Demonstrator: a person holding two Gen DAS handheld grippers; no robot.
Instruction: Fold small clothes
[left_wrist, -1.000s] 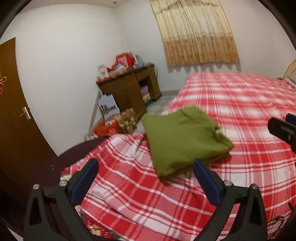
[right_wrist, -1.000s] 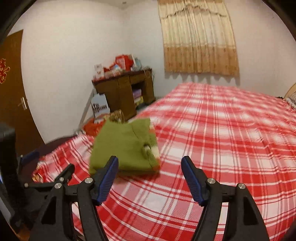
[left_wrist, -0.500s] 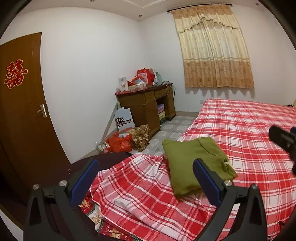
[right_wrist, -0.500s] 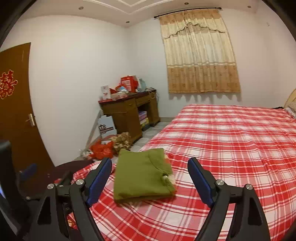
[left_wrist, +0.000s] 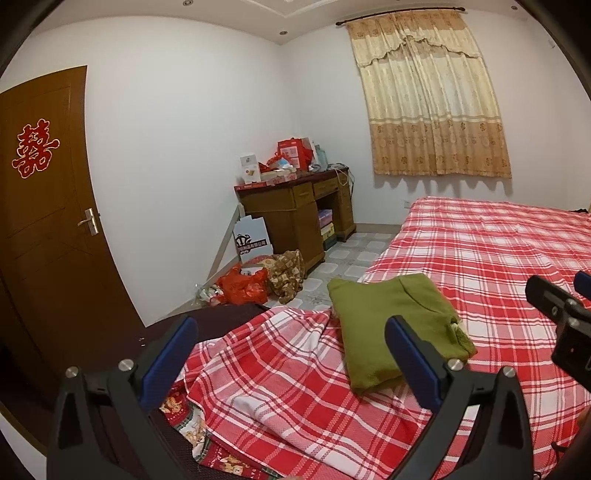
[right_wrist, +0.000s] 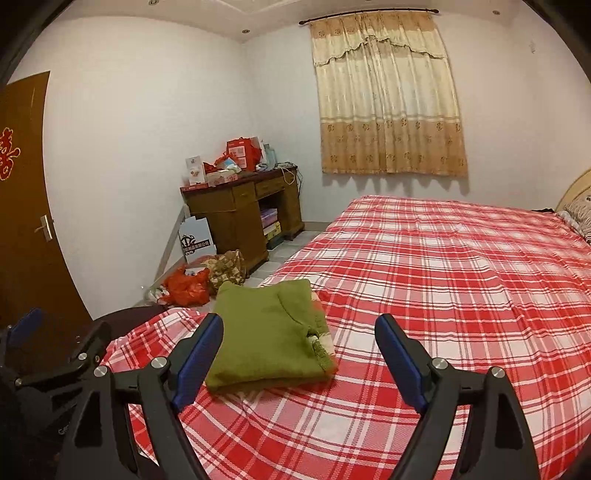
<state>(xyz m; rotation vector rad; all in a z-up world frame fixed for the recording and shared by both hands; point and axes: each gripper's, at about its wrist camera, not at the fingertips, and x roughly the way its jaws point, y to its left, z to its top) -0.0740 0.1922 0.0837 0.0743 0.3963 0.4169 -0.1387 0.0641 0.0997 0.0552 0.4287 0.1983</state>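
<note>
Both grippers are hovering above the near corner of the bed (right_wrist: 461, 258), clear of the cloth, each pointing forward and tilted slightly downward toward the room.

Left gripper (left_wrist: 291, 343): jaws standing wide apart, nothing between the blue pads, no contact with anything. In its own view the left finger is hanging over the dark floor edge by the bed's corner and the right finger is overlapping the near edge of the folded green garment (left_wrist: 391, 325), though it is sitting above the garment, not on it.

Right gripper (right_wrist: 299, 343): jaws likewise spread wide and having just been opening a little further; nothing is sitting between the pads. It is hanging just to the right of the left gripper; its black body is showing at the right edge of the left wrist view, and the left gripper's body is showing at the lower left of the right wrist view.

The garment is lying folded into a compact rectangle on the red plaid sheet (left_wrist: 295, 387), near the bed's corner closest to the door (left_wrist: 40, 229), with a small pale bit of fabric peeking out at its right end. Neither gripper is touching it.

A cluttered wooden desk (right_wrist: 240, 210) is standing against the far wall, left of the curtain (right_wrist: 388, 96).
</note>
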